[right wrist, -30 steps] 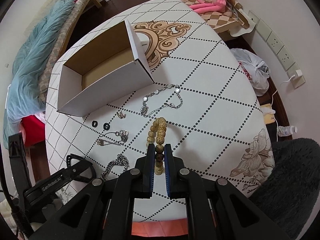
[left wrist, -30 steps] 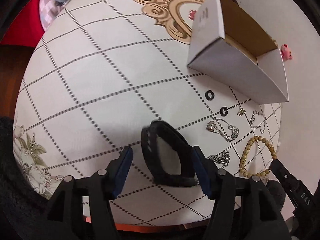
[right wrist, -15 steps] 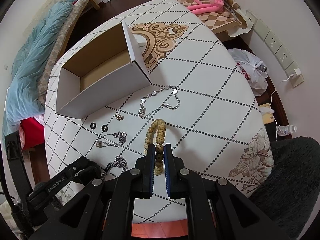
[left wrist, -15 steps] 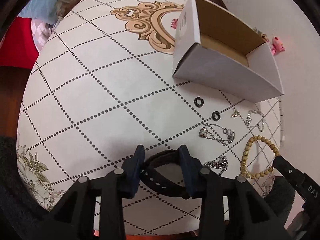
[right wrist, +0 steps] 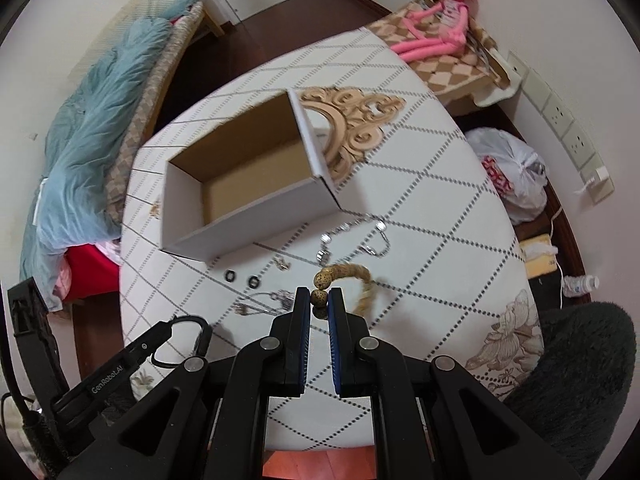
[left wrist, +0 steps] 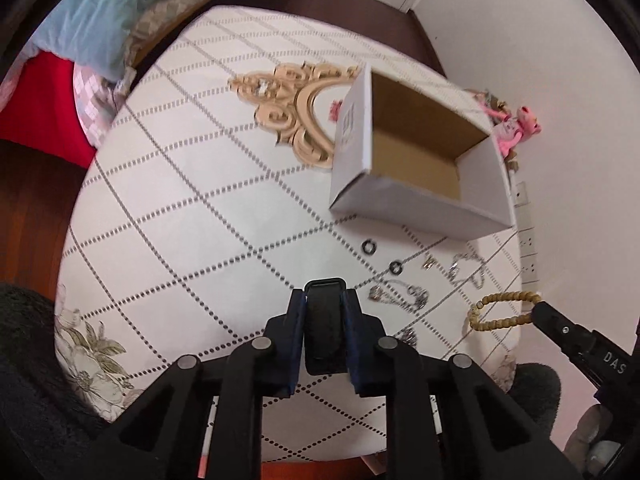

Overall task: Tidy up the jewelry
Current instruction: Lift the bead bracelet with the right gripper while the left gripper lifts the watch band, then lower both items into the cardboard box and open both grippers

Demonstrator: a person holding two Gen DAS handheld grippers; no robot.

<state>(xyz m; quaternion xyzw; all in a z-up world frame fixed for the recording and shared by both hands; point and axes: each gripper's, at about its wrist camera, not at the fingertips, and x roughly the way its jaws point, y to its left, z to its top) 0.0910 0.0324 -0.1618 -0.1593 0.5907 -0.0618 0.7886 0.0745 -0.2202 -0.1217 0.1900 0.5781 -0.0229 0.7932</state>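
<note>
My left gripper [left wrist: 323,300] is shut on a black strap bracelet [left wrist: 323,320], held above the table near its front edge. My right gripper [right wrist: 319,298] is shut on a tan wooden bead bracelet [right wrist: 347,270], lifted off the table and swinging; it also shows in the left wrist view [left wrist: 500,312]. An open white cardboard box [left wrist: 416,168] with a brown inside sits at the back; it is empty in the right wrist view [right wrist: 244,176]. Two black rings [left wrist: 370,246], a small gold piece [left wrist: 428,265] and silver chains [left wrist: 400,294] lie between the box and the grippers.
The round table has a white dotted-grid cloth [left wrist: 192,208] with a gold ornament [left wrist: 296,104]. A bed with a blue blanket [right wrist: 92,120] is at the left, a pink plush toy [right wrist: 436,20] at the back right, a dark fuzzy seat [right wrist: 580,368] at the right.
My left gripper closed on the black bracelet and lifted it. My right gripper raised the bead bracelet off the table. Both moved towards the box.
</note>
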